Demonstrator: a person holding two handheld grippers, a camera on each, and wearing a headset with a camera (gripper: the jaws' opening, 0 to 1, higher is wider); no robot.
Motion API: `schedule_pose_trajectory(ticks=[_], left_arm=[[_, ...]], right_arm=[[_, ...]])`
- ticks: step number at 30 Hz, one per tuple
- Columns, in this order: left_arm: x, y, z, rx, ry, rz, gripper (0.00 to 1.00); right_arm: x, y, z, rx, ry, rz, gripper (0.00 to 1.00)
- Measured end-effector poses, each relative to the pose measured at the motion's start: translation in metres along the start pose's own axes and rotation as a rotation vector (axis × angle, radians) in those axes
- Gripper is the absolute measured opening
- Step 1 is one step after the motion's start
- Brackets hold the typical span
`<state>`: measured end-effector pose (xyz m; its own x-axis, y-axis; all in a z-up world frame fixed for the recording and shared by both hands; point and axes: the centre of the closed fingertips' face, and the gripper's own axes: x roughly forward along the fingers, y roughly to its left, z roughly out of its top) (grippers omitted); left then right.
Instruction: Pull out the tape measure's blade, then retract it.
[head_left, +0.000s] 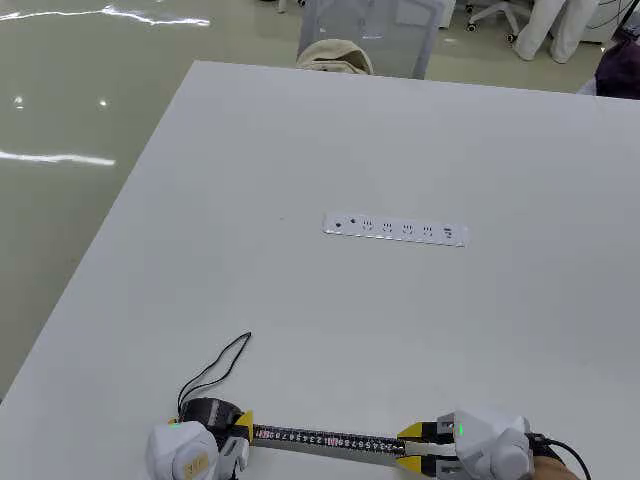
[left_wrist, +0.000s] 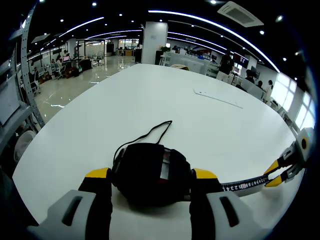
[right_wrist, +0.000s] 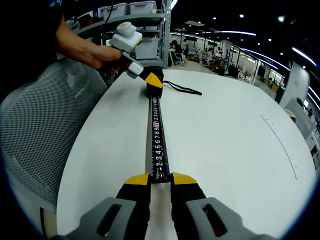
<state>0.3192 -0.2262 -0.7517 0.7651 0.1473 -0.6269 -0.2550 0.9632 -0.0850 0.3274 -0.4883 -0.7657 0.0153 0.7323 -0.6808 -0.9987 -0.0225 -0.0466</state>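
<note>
One tape measure (left_wrist: 145, 162) sat at the desk's (head_left: 400, 130) near edge, its case clamped in the left claw (left_wrist: 151, 174). The right claw (right_wrist: 161, 179) pinched its single drawn-out blade (right_wrist: 156, 125), numerals 2 to 9 readable. One power strip (head_left: 395, 228) lay well beyond.

tape measure case (head_left: 212, 410) left, blade (head_left: 320, 439) stretched right, power strip (head_left: 395, 228) behind

Smooth matt white bench (head_left: 420, 140), black plastic tape measure case (left_wrist: 145, 175), matt printed blade (right_wrist: 156, 132), glossy polished floor (head_left: 70, 100), grey mesh chair back (right_wrist: 35, 130)
</note>
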Motion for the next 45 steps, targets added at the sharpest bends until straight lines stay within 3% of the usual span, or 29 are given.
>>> schedule_pose_trajectory(ticks=[45], left_arm=[[-0.003,0.003,0.0,-0.048,0.018,-0.062,0.58]], right_arm=[[-0.004,-0.004,0.019,-0.035,-0.008,-0.014,0.13]])
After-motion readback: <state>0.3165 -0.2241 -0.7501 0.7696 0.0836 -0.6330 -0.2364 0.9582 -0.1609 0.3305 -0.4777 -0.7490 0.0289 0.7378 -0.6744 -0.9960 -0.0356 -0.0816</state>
